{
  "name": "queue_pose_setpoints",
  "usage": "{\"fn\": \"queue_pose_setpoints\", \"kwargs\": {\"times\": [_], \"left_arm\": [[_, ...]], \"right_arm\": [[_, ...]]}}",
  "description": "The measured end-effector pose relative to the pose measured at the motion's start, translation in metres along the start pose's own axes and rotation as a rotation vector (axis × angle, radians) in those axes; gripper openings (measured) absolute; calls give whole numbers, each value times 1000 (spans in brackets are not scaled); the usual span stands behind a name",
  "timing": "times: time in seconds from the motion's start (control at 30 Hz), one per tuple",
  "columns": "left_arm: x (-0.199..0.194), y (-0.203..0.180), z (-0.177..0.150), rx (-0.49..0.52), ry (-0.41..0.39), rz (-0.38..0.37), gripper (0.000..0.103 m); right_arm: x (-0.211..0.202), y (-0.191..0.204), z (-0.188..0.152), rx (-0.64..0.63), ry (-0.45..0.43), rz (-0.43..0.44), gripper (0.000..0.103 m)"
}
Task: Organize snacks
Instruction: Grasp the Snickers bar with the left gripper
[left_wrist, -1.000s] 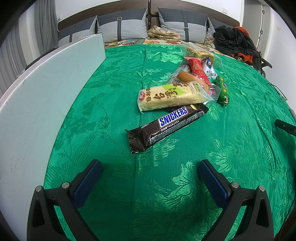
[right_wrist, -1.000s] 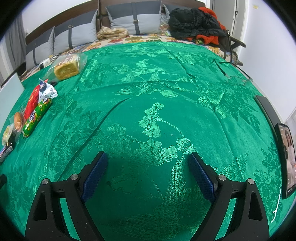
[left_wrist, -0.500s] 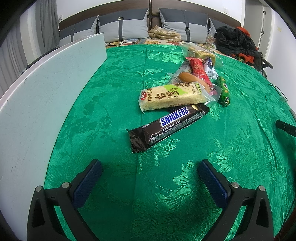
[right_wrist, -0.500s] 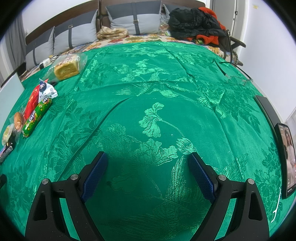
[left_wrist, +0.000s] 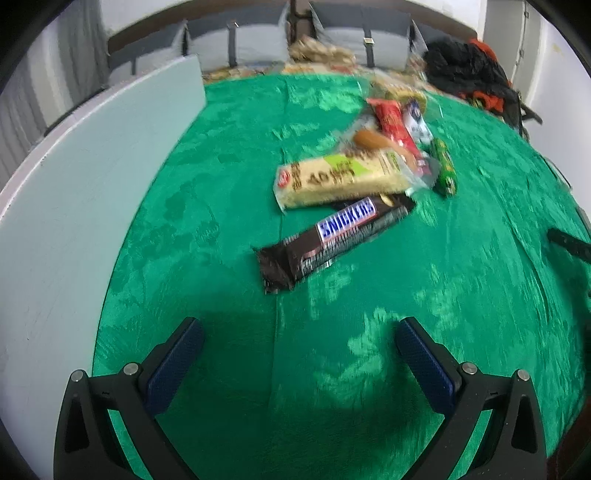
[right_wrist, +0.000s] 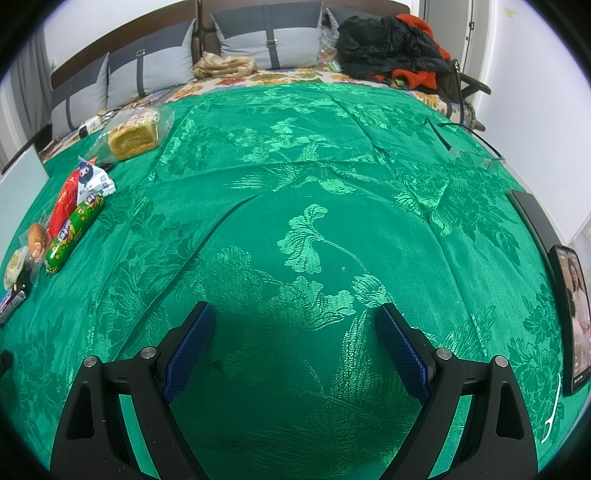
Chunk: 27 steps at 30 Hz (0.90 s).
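Snickers bar (left_wrist: 334, 242): lies nearest on the green cloth (left_wrist: 229, 166), its far end tucked under the yellow rice-cracker pack (left_wrist: 341, 179), so likely first pick.
Left gripper (left_wrist: 299, 334): spread wide, empty, lined up short of the bar.
Right gripper (right_wrist: 293, 321): spread, idle over bare cloth.
White board (left_wrist: 74, 192): lies along the left.

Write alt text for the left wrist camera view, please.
Open left tongs hover empty over a green cloth, facing a Snickers bar that lies nearest in a cluster of packaged snacks. A pale yellow packet sits just beyond it, and a white board lies at left.
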<state>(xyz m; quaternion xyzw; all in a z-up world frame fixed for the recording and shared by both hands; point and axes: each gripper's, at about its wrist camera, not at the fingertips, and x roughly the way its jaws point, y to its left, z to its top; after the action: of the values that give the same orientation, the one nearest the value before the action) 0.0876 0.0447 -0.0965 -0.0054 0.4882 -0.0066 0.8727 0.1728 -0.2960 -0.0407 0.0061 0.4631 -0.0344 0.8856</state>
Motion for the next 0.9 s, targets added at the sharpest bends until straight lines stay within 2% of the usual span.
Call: {"fn": "queue_pose_setpoints", "kwargs": {"times": [0.13,0.2,0.3,0.43,0.5,0.53,0.57,0.63,0.67,0.7,0.77,0.9], "left_arm": [[-5,2,2,29,70,-58,103],[-11,1,7,58,59,-105,103],[-18,-6,28,136,20,-106,102],[-8,-24,57,273,36,-128,100],[7,-30,68,322,75,-122,87],[15,-31,72,325,102,-120,75],[23,-30,76,311,132,-124,62],[30,-24,79,263,151,-147,47],[28,-20,80,228,146,-163,26],[27,-16,78,193,152,-189,20],[21,-8,70,121,160,-237,16],[3,0,40,38,159,-258,16]], "right_arm": [[0,-1,1,0,0,1,92],[0,0,0,0,0,0,92],[0,0,0,0,0,0,92],[0,0,0,0,0,1,92],[0,0,0,0,0,1,92],[0,-1,1,0,0,1,92],[0,0,0,0,0,1,92],[0,0,0,0,0,1,92],[0,0,0,0,0,1,92],[0,0,0,0,0,2,92],[-2,0,-2,0,0,2,92],[-1,0,-1,0,0,2,92]]}}
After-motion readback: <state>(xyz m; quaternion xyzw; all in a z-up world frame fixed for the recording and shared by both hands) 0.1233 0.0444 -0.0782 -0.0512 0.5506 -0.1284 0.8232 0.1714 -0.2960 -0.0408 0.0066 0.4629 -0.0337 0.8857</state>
